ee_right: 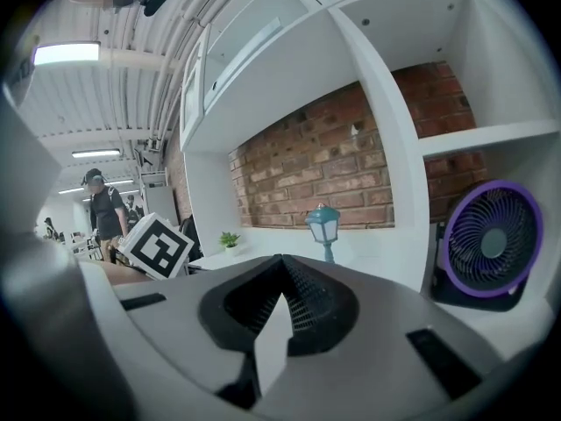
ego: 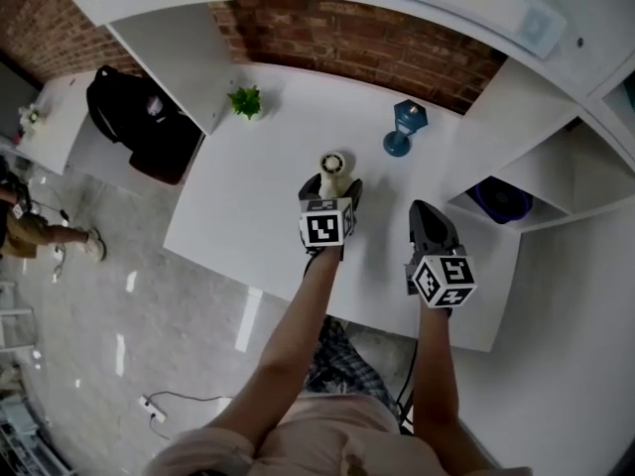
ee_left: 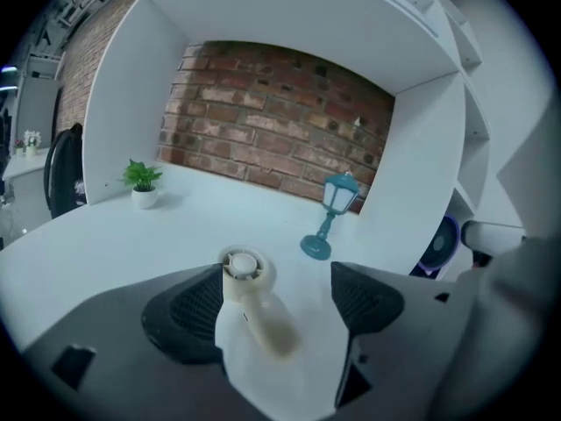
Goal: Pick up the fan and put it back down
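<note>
A small cream hand-held fan point(ego: 334, 165) sits on the white desk point(ego: 238, 216). My left gripper point(ego: 332, 184) is right behind it, open. In the left gripper view the fan point(ee_left: 245, 279) lies between the wide-spread jaws of the left gripper point(ee_left: 279, 283), close against the left pad, with a clear gap to the right pad. My right gripper point(ego: 425, 209) hovers over the desk to the right, apart from the fan. Its jaws point(ee_right: 280, 266) meet at the tip with nothing between them.
A teal lantern lamp point(ego: 405, 127) stands behind the fan, a small potted plant point(ego: 246, 100) at the back left. A purple fan point(ee_right: 491, 244) sits in the right shelf cubby point(ego: 516, 191). A black bag point(ego: 139, 117) is left of the desk. A person point(ee_right: 107, 209) stands far off.
</note>
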`<state>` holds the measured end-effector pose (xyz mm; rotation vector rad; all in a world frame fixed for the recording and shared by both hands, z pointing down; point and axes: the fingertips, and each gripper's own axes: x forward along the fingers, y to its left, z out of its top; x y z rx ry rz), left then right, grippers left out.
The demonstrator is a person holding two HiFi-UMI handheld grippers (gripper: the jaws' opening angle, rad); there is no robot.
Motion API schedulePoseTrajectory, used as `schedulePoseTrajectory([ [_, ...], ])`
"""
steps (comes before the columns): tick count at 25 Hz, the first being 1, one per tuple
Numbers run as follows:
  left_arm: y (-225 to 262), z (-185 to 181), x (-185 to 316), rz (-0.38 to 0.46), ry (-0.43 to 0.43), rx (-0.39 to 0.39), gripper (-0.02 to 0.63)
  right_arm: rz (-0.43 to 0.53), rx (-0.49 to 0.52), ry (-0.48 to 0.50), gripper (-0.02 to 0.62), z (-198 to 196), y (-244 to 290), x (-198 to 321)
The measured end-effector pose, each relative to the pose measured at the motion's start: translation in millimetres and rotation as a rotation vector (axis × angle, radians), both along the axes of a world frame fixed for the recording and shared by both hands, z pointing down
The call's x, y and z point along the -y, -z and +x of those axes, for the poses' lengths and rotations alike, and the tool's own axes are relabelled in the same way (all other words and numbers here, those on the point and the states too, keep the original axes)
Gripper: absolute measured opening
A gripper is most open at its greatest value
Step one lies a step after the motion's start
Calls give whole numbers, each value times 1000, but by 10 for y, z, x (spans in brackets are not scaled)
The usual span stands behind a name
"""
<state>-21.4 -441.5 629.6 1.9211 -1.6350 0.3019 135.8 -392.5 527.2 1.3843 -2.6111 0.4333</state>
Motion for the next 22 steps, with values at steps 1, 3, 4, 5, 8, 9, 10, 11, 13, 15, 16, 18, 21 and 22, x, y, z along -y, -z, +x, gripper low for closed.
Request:
schedulePoseTrajectory([
  [1,-94,13,24,-20,4,2,371,-8,-1,3,15,9,-52,3],
  [3,-254,21,64,-53,10,8,371,-24,-4,6,15,21,-146,4],
  [4,-327,23,80,-71,12,9,371,-32,-6,8,15,26,-186,6],
  [5,-386,33,96,-89,13,8,371,-39,-7,8,15,31,-222,11],
  [8,-502,54,137,-123,15,27,371,-56,-1,4,15,60,-291,32],
  [9,-540,57,135,-136,18,38,371,-59,3,2,15,68,-301,41],
  [10,-574,57,124,-152,21,52,371,-61,7,2,15,72,-305,50],
  [11,-600,46,113,-165,26,71,371,-61,9,2,15,71,-307,60],
  [13,-646,-2,112,-178,40,109,370,-63,12,3,15,60,-315,73],
  [15,-696,-21,119,-187,48,118,370,-66,13,5,15,46,-327,83],
  [16,-711,-24,128,-189,50,116,370,-68,13,6,15,42,-333,87],
  [18,-714,-45,141,-187,54,114,370,-70,14,7,15,32,-342,96],
  [21,-740,-121,122,-202,56,129,364,-72,14,11,15,11,-346,103],
  [22,-752,-139,118,-207,55,132,335,-72,16,11,15,7,-346,106],
])
